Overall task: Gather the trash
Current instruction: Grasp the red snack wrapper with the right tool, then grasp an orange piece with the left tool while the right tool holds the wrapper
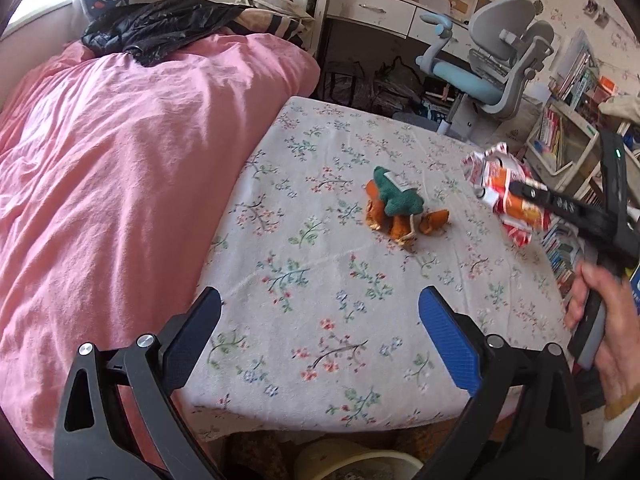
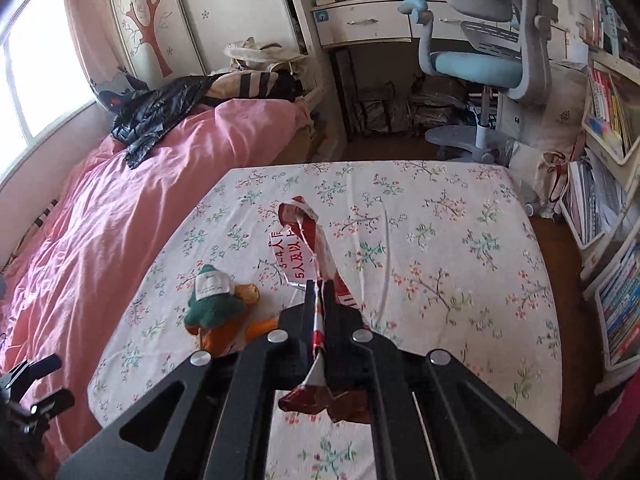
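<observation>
Nearest the left wrist camera, the left gripper (image 1: 320, 320) holds its two fingers wide apart over a floral cloth, nothing between them; one blue textured pad (image 1: 448, 344) faces inward. Only this view shows the person's right hand (image 1: 600, 320) wrapped around a grey handle at the right edge, and the right gripper (image 1: 520, 190) seen from the side, lifted above the table. The right wrist camera alone shows that gripper's black fingers pressed together on a crumpled red and white wrapper (image 2: 308, 248), which sticks out ahead of the tips and trails back between the arms; printed characters show on its white face. In the left view the same wrapper (image 1: 500, 188) looks orange, red and white, and hangs clear of the cloth. On the table (image 2: 460, 220), covered in white fabric with small sprigs of flowers, lies a soft green and orange plush toy (image 1: 400, 204) with a white tag, beside orange peel pieces (image 1: 434, 218). To the left runs a bed under a wrinkled pink quilt (image 1: 120, 160), with a shiny black puffy jacket (image 1: 160, 24) at its far end. Beyond stand a white desk (image 2: 360, 24) with drawers, a grey and pale blue swivel chair (image 2: 480, 60), and at the right, shelves packed with books (image 2: 616, 300).
</observation>
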{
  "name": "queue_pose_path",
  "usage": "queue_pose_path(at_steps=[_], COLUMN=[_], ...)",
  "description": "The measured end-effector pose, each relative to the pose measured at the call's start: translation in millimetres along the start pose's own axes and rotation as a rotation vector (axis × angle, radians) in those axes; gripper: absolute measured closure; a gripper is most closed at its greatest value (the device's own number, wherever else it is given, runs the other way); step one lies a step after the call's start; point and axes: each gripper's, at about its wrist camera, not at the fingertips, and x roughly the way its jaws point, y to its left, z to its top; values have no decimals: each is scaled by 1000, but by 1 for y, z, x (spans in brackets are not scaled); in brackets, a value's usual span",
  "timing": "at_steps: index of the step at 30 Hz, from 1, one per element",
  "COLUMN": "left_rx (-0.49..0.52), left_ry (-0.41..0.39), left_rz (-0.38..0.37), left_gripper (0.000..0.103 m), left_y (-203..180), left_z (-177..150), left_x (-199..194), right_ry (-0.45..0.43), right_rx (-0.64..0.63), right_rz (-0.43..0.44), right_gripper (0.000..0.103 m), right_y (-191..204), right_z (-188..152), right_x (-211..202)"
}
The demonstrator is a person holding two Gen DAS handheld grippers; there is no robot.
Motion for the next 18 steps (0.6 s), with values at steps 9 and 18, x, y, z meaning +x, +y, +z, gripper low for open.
queue_pose_path(at_steps=[9,18], left_rx=[102,335], left_ry=[-19,71], left_rz=[-122,-305], left_gripper=[8,32], left_y=[-62,-142], left_z=[27,44], left_x=[47,113], right_ry=[97,151], right_rx=[125,124], right_rz=[23,39], right_gripper=[99,71], right_y=[-45,-62], right_z=[-31,-47], right_x=[5,11])
